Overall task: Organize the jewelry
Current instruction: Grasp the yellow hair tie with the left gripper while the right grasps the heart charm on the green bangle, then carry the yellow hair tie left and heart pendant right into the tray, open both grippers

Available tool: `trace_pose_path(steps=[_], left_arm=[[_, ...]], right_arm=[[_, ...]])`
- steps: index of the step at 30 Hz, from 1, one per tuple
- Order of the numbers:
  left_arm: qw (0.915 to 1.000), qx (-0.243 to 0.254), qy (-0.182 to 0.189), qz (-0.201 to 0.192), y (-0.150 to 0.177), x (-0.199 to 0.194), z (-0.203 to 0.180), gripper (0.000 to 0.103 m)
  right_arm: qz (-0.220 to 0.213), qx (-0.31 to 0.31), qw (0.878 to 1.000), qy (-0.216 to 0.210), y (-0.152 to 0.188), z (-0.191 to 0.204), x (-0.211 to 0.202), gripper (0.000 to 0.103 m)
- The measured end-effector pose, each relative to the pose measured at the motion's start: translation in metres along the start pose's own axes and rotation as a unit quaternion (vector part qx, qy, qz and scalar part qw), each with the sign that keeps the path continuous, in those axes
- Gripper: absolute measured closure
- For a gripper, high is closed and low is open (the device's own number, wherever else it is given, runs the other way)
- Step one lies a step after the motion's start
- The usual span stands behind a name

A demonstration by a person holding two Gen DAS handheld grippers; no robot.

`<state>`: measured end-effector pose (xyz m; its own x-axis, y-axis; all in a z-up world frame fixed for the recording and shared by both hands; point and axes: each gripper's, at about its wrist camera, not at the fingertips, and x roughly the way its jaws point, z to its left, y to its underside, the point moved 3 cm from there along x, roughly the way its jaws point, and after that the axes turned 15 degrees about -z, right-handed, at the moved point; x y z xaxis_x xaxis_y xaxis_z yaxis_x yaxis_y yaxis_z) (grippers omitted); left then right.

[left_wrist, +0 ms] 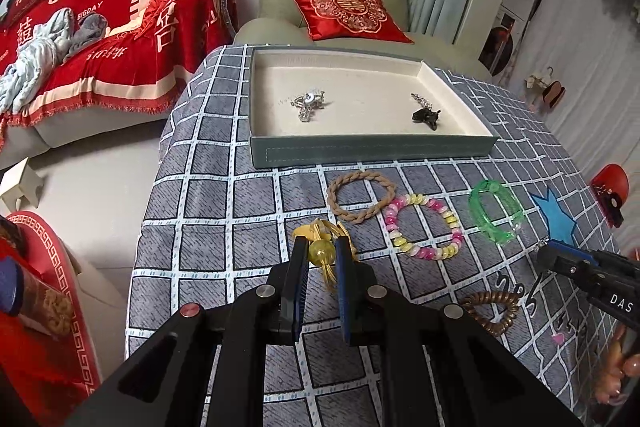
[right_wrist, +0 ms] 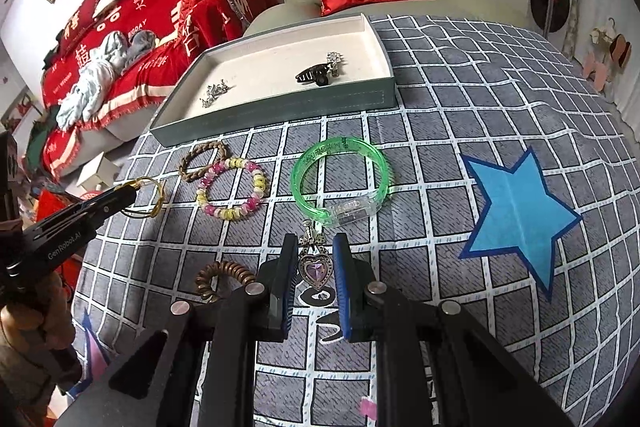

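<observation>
**Both grippers hold a piece, ready for the tray**

The checked tablecloth [left_wrist: 224, 211] covers the whole work surface, so the small pieces lie flat and are easy to see against the grey squares. At its far side stands the grey-green tray [left_wrist: 368, 149], with its pale lining turned up. It probably serves as the place of collection, because a silver brooch [left_wrist: 307, 103] and a black hair claw [left_wrist: 426, 115] already lie inside it, well apart from each other.

Between the tray and the grippers, four pieces lie on the cloth: the green plastic bangle [right_wrist: 340, 183], the pink and yellow bead bracelet [right_wrist: 231, 189], the braided tan bracelet [left_wrist: 361, 196] touching it, and nearer, a brown spiral hair tie [right_wrist: 224, 279].

The left gripper [left_wrist: 321, 251] has its jaws narrow and clamps a yellow bead with gold cord [left_wrist: 321, 251]; the bead sits between the pads, so the loose cord hangs free. The right gripper [right_wrist: 316, 263] is also narrow and pinches a heart pendant with a purple stone [right_wrist: 317, 269] by its sides. Both pieces seem lifted off the cloth, likely for carrying to the tray.
</observation>
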<state>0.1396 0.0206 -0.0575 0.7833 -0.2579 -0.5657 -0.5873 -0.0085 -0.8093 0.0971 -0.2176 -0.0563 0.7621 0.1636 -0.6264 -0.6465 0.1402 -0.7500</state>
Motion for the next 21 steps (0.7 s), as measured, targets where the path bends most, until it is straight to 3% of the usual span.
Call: trace_pose_path(steps=[9, 21], left_arm=[[0.9998, 0.005, 0.006, -0.016, -0.015, -0.009, -0.004, 0.074], [0.9983, 0.016, 0.015, -0.054, -0.052, -0.019, -0.006, 0.074]], right_arm=[[-0.009, -0.008, 1.0, 0.002, -0.009, 0.0, -0.005, 0.084], [-0.027, -0.02, 0.999, -0.02, -0.054, 0.009, -0.001, 0.084]])
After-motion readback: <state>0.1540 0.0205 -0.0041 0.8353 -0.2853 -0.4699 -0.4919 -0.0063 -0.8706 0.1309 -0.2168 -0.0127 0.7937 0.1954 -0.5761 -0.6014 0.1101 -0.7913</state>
